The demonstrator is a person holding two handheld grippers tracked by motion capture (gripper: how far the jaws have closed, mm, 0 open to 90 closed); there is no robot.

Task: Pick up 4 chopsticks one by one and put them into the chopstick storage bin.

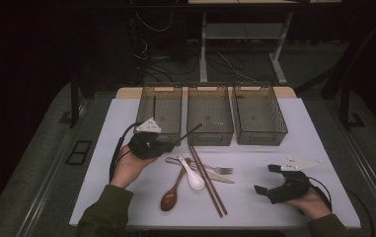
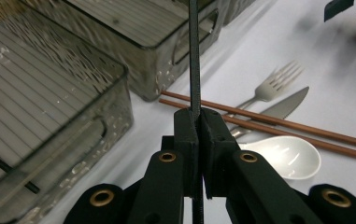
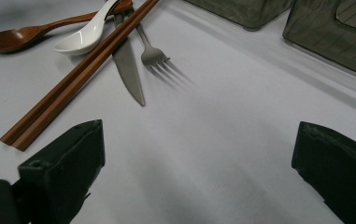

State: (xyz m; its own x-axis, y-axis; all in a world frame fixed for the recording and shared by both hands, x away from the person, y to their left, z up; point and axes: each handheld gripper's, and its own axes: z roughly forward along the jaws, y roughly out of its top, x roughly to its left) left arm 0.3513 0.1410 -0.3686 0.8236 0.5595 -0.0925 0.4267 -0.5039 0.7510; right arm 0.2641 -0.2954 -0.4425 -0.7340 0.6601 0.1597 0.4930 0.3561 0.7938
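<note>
While my left gripper (image 2: 198, 122) pinches one black chopstick (image 2: 194, 56) above the table near three bins (image 1: 210, 116), my right gripper (image 1: 268, 180) rests wide open, beside two brown chopsticks (image 1: 206, 179), two spoons (image 1: 175, 185)

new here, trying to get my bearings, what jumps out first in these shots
The left hand-held gripper is shut on a thin dark chopstick raised just in front of three smoky bins. On the white table lies a heap of cutlery; the right hand-held gripper rests open nearby.
</note>
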